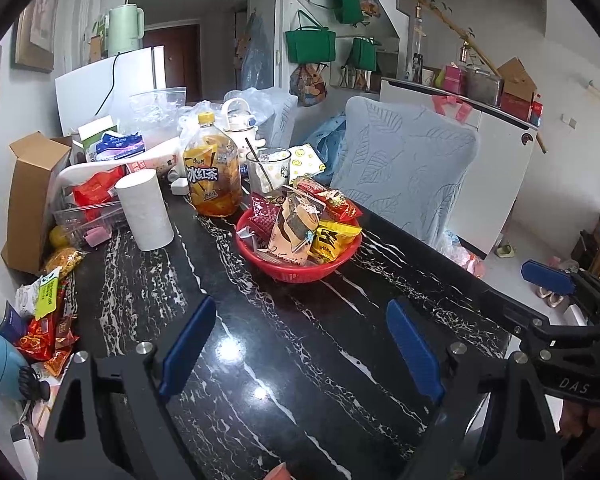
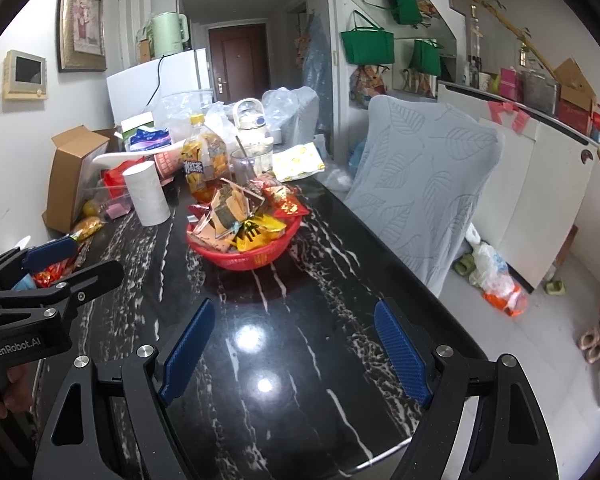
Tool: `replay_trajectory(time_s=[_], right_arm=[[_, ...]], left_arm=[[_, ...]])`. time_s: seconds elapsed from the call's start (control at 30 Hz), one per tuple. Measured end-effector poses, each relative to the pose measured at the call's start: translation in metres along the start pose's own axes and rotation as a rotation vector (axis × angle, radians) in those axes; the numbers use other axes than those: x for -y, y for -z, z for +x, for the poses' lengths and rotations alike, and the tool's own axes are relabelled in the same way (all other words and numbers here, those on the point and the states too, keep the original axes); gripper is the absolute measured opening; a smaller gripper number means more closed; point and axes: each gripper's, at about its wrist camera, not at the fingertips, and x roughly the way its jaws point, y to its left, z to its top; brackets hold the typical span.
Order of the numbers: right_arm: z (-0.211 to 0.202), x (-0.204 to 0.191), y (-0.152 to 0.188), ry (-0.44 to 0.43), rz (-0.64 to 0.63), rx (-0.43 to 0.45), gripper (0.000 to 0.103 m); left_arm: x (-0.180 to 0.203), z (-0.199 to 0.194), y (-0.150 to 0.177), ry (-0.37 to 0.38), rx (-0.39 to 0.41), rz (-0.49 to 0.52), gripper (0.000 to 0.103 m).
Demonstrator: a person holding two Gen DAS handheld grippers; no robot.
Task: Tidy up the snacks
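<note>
1. You work over a black marble table (image 1: 284, 360) with white veins; its glossy near part reflects ceiling lights.
2. Mid-table stands a red basket (image 1: 296, 268) heaped with snack packets (image 1: 300, 224).
3. Just beyond it you see an iced tea bottle (image 1: 212, 172) and a glass cup (image 1: 268, 172).
4. Left of the basket a paper roll (image 1: 144, 208) stands upright.
5. Along the left edge lie loose snack packs (image 1: 48, 328), a clear tray (image 1: 88, 220) and a cardboard box (image 1: 32, 196).

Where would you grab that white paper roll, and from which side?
Around its middle, coming level from the near side. The paper roll stands upright with bare table in front, while clutter crowds behind it. The left gripper is open and nearer to it.
</note>
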Motion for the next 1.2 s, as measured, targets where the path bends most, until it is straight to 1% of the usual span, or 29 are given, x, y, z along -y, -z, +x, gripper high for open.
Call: replay_trajectory(time_s=[0.23,0.6,0.8,0.9,1.0,1.2], right_arm=[[0.002,0.000,0.000,0.002,0.001,-0.001,0.083],[0.006,-0.001,0.001,0.009,-0.002,-0.009,0.083],[0.008,-0.001,0.002,0.010,-0.003,-0.012,0.083],[0.009,-0.001,0.003,0.010,-0.003,-0.014,0.083],[0.012,-0.001,0.004,0.010,-0.005,-0.021,0.083],[0.015,-0.001,0.004,0.008,-0.007,-0.030,0.083]], left_arm=[[0.001,0.002,0.001,-0.015,-0.008,0.009,0.088],[-0.001,0.005,0.002,-0.013,-0.022,0.002,0.088],[-0.002,0.006,0.003,-0.024,-0.024,0.004,0.088],[-0.002,0.008,0.003,-0.021,-0.027,0.002,0.088],[-0.003,0.010,0.004,-0.002,-0.039,-0.003,0.088],[-0.003,0.014,0.006,-0.015,-0.048,-0.008,0.088]])
